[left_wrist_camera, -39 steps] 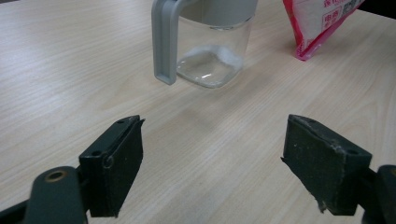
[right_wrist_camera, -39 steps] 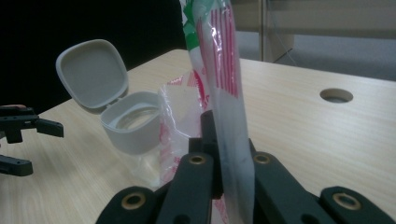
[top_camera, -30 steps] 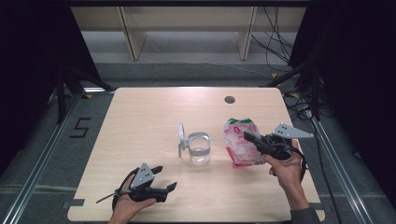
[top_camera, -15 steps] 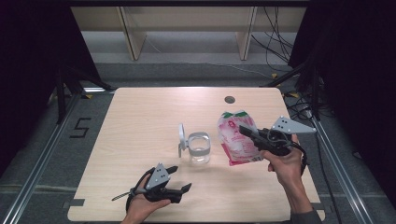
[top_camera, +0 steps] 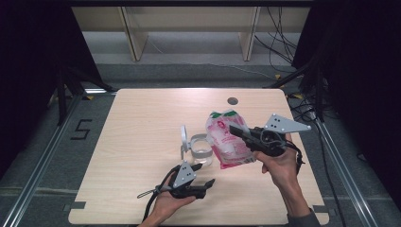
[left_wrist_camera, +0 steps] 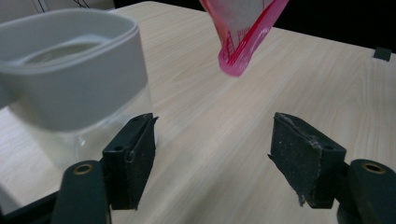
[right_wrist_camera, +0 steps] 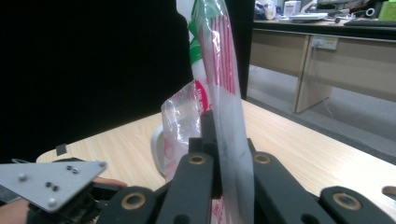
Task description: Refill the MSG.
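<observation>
Moved: left gripper (top_camera: 204, 185) has slid right along the table's (top_camera: 142, 142) near edge toward the glass jar (top_camera: 201, 152); the pink bag (top_camera: 229, 139) has risen.
Left gripper: jaws spread, just been closing, nothing between them.
Right gripper (top_camera: 235, 129): clamped on the bag, held above the table beside the jar.
</observation>
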Tool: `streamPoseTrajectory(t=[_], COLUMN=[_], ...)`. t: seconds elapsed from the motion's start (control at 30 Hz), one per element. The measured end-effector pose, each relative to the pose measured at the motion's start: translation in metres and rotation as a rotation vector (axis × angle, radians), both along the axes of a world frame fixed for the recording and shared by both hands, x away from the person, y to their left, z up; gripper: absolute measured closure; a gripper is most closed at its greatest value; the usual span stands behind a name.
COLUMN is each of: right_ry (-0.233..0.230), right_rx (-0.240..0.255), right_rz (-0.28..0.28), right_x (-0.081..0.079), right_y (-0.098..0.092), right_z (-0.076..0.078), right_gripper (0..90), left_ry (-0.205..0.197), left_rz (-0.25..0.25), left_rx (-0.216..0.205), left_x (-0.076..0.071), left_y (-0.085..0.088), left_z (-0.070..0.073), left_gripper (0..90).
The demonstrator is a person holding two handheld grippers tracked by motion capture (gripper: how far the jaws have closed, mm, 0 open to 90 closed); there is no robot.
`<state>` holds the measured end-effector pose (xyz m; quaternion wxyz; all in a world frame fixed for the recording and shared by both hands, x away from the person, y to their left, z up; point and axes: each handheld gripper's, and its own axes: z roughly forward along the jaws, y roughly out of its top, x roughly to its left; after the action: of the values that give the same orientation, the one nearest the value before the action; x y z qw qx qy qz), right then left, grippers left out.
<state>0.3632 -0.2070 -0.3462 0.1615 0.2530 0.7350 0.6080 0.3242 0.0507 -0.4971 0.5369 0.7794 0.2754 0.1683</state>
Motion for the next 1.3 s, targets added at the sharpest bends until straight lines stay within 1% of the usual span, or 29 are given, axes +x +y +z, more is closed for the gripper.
streamPoseTrajectory(t=[0.03, 0.1, 0.13, 0.2, 0.23, 0.27, 0.3, 0.33, 0.4, 0.43, 0.47, 0.5, 0.53, 0.57, 0.6, 0.67, 0.7, 0.73, 0.77, 0.83, 0.87, 0.9, 0.93, 0.97, 1.03, 1.07, 1.1, 1.2, 1.3], right_ry=[0.000, 0.012, 0.000, -0.006, 0.008, -0.006, -0.015, 0.009, -0.013, 0.009, -0.008, 0.004, -0.013, -0.016, -0.018, 0.005, -0.008, -0.007, 0.012, -0.026, 0.013, 0.018, -0.005, 0.005, -0.001, -0.004, -0.017, 0.018, 0.001], right_rx=[0.005, -0.006, 0.002, 0.008, -0.005, -0.006, -0.006, -0.005, -0.008, -0.010, -0.015, -0.008, -0.007, -0.008, -0.006, -0.003, -0.019, -0.012, -0.011, -0.020, -0.014, -0.009, -0.006, -0.015, -0.011, -0.018, -0.026, -0.016, -0.023], right_rz=[0.011, 0.007, 0.021, 0.022, 0.023, 0.031, 0.029, 0.024, 0.041, 0.047, 0.046, 0.051, 0.057, 0.053, 0.052, 0.060, 0.042, 0.041, 0.045, 0.033, 0.035, 0.023, 0.020, 0.016, -0.001, 0.002, 0.001, -0.014, -0.034], right_x=[0.000, -0.003, -0.002, -0.003, -0.003, -0.003, -0.003, -0.005, -0.004, -0.006, -0.005, -0.006, -0.004, -0.004, -0.004, -0.004, -0.004, -0.003, -0.003, 0.000, -0.001, -0.002, 0.001, 0.001, 0.002, 0.004, 0.006, 0.007, 0.011], right_y=[0.002, 0.004, 0.006, 0.009, 0.009, 0.010, 0.012, 0.013, 0.016, 0.018, 0.018, 0.019, 0.020, 0.020, 0.021, 0.022, 0.021, 0.021, 0.021, 0.020, 0.020, 0.020, 0.020, 0.019, 0.019, 0.019, 0.019, 0.020, 0.019], right_z=[0.000, 0.002, 0.002, 0.002, 0.003, 0.003, 0.003, 0.003, 0.003, 0.003, 0.003, 0.003, 0.003, 0.003, 0.002, 0.001, 0.002, 0.001, 0.001, 0.001, 0.001, 0.001, 0.001, 0.001, 0.002, 0.003, 0.003, 0.006, 0.008], right_gripper=[90.0, 90.0, 90.0, 90.0, 90.0, 90.0, 90.0, 90.0, 90.0, 90.0, 90.0, 90.0, 90.0, 90.0, 90.0, 90.0, 90.0, 90.0, 90.0, 90.0, 90.0, 90.0, 90.0, 90.0, 90.0, 90.0, 90.0, 90.0, 90.0], left_ry=[-0.007, -0.012, -0.018, -0.018, -0.021, -0.026, -0.036, -0.046, -0.059, -0.068, -0.086, -0.089, -0.095, -0.110, -0.105, -0.122, -0.133, -0.144, -0.134, -0.139, -0.136, -0.137, -0.148, -0.140, -0.144, -0.139, -0.136, -0.125, -0.114], left_rz=[0.013, 0.003, 0.012, 0.008, 0.003, 0.015, 0.010, 0.012, 0.012, 0.016, 0.015, 0.016, 0.004, -0.001, 0.007, 0.010, 0.018, 0.028, 0.031, 0.036, 0.045, 0.047, 0.047, 0.052, 0.058, 0.055, 0.067, 0.075, 0.095], left_rx=[0.001, 0.004, 0.013, 0.000, -0.004, -0.006, -0.008, 0.011, 0.008, -0.004, 0.008, 0.001, -0.005, 0.006, 0.009, 0.021, 0.016, 0.024, 0.012, 0.009, 0.013, 0.011, 0.016, 0.002, 0.006, -0.009, 0.001, -0.010, -0.011], left_x=[0.001, 0.003, 0.003, 0.003, 0.004, 0.003, 0.003, 0.004, 0.003, 0.003, 0.004, 0.003, 0.004, 0.004, 0.002, 0.001, 0.001, 0.001, 0.000, 0.002, 0.001, 0.000, 0.000, -0.001, 0.000, 0.000, 0.000, 0.001, 0.003], left_y=[-0.003, -0.009, -0.011, -0.017, -0.018, -0.020, -0.021, -0.022, -0.024, -0.026, -0.026, -0.028, -0.029, -0.030, -0.031, -0.033, -0.034, -0.035, -0.037, -0.037, -0.037, -0.038, -0.039, -0.041, -0.043, -0.045, -0.046, -0.052, -0.055], left_z=[0.001, 0.002, 0.003, 0.002, 0.002, 0.002, 0.002, 0.002, 0.003, 0.003, 0.003, 0.003, 0.003, 0.003, 0.003, 0.003, 0.002, 0.002, 0.001, 0.000, 0.000, 0.000, 0.001, 0.000, 0.001, 0.001, 0.002, 0.005, 0.007], left_gripper=[31.5, 31.8, 32.2, 33.8, 34.0, 34.9, 38.1, 41.3, 44.0, 46.1, 48.4, 50.5, 51.8, 54.7, 57.3, 61.2, 62.7, 64.0, 66.2, 72.9, 75.2, 76.3, 76.8, 77.1, 77.5, 77.6, 77.7, 78.1, 78.3])
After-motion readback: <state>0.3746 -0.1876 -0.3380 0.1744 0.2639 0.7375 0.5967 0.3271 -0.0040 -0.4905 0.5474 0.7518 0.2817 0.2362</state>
